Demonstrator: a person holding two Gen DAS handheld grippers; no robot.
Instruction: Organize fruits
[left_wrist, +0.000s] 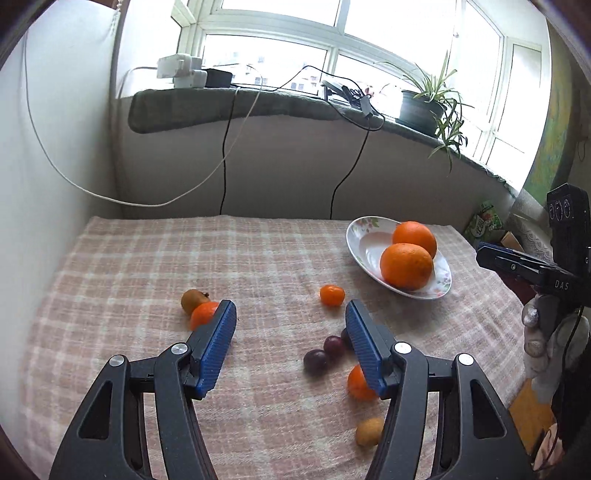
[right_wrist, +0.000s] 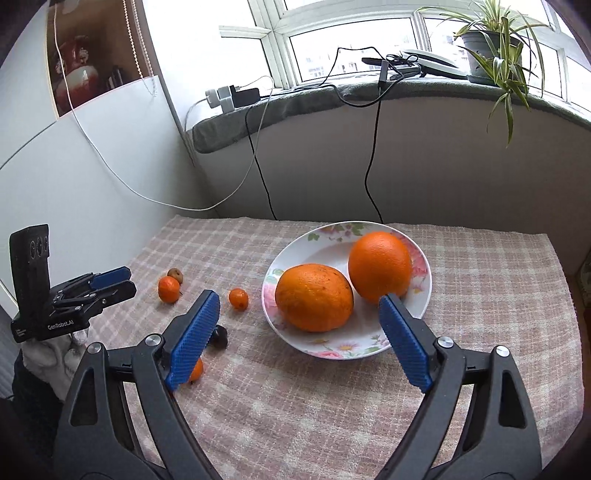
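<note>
A flowered white plate (right_wrist: 321, 254) at the right of the checked tablecloth holds two big oranges (right_wrist: 314, 297) (right_wrist: 379, 266). My right gripper (right_wrist: 298, 297) hangs open just in front of the plate, its pads clear of the fruit. My left gripper (left_wrist: 291, 305) is open over the cloth with nothing between its fingers. Around it lie a small mandarin (left_wrist: 332, 294), a mandarin (left_wrist: 203, 314) beside a brown fruit (left_wrist: 192, 300), two dark plums (left_wrist: 316, 362), a mandarin (left_wrist: 356, 384) partly behind the right finger, and a yellowish fruit (left_wrist: 369, 432).
A wall runs close along the table's left side. Behind the table, black and white cables (left_wrist: 223, 177) hang from a window sill that carries a potted plant (right_wrist: 487, 48). A gloved hand (left_wrist: 535, 332) holds the right gripper at the table's right edge.
</note>
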